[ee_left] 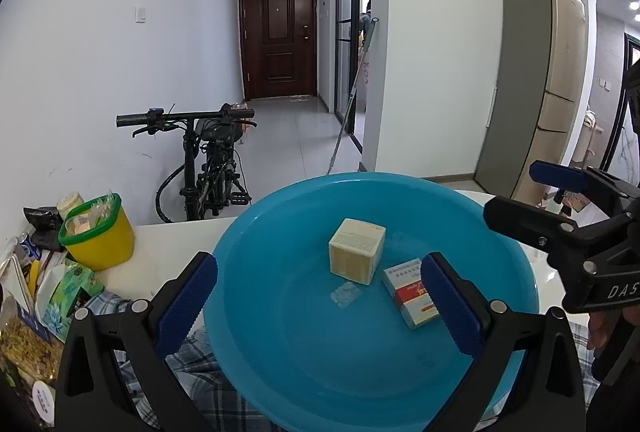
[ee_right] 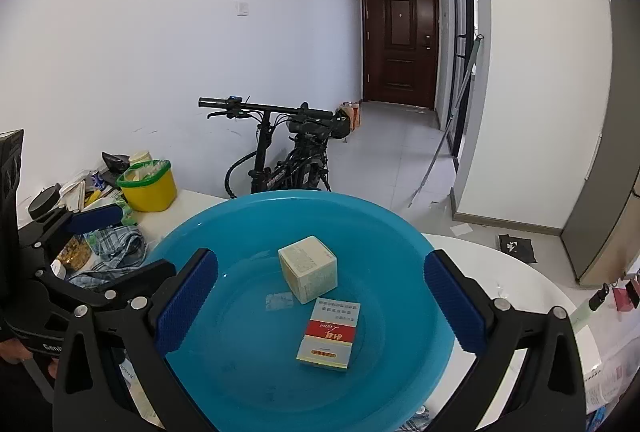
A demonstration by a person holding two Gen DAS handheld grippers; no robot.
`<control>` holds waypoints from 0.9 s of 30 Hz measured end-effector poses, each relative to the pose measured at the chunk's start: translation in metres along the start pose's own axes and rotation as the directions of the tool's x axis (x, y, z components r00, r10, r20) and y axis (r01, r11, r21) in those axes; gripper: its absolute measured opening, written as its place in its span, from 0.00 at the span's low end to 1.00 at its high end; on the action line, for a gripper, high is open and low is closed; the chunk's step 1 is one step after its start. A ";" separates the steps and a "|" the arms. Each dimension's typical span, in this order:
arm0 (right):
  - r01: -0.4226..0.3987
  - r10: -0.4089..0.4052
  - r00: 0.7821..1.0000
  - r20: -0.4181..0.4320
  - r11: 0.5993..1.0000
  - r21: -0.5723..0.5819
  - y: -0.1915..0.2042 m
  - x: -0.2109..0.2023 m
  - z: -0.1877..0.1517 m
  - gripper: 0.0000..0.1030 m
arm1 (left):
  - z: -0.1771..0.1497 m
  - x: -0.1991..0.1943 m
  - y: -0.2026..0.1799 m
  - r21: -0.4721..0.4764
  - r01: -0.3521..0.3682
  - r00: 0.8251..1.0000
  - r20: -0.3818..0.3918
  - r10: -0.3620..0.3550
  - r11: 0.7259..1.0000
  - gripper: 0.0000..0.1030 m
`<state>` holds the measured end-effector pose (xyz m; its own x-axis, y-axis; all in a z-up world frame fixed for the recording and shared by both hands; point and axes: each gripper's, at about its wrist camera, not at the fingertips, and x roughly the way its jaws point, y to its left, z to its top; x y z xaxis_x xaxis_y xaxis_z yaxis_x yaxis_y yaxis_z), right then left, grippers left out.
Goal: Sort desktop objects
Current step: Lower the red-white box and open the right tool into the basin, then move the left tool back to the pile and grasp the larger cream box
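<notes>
Both the left gripper (ee_left: 320,296) and right gripper (ee_right: 320,296) hover wide and empty over the blue basin (ee_right: 208,224), which holds the beige cube box (ee_right: 308,268) touching the red-and-white carton (ee_right: 330,334); risk: grabbing either could nudge the other.

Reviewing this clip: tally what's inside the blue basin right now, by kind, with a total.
Cube-shaped beige box: 1
Flat red-and-white carton: 1
Small clear packet: 1
Total in the blue basin: 3
Neither the left claw nor the right claw holds anything.
</notes>
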<state>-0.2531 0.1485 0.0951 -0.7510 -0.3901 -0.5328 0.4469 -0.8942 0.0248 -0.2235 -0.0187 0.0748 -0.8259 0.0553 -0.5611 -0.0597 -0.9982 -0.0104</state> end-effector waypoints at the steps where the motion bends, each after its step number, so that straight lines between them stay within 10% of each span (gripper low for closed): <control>1: -0.004 0.004 1.000 0.003 1.000 -0.004 0.000 -0.002 0.000 1.00 | -0.001 -0.001 -0.002 0.007 -0.001 1.000 0.003 0.001 1.000 1.00; 27: -0.119 0.109 0.986 0.129 0.991 0.069 -0.028 -0.047 0.008 1.00 | -0.124 -0.054 -0.040 0.007 -0.057 0.992 -0.110 0.058 0.998 1.00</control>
<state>-0.2342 0.1900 0.1266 -0.7541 -0.5106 -0.4130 0.4986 -0.8544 0.1461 -0.1065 0.0150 0.0030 -0.7613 -0.0055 -0.6484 -0.0162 -0.9995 0.0274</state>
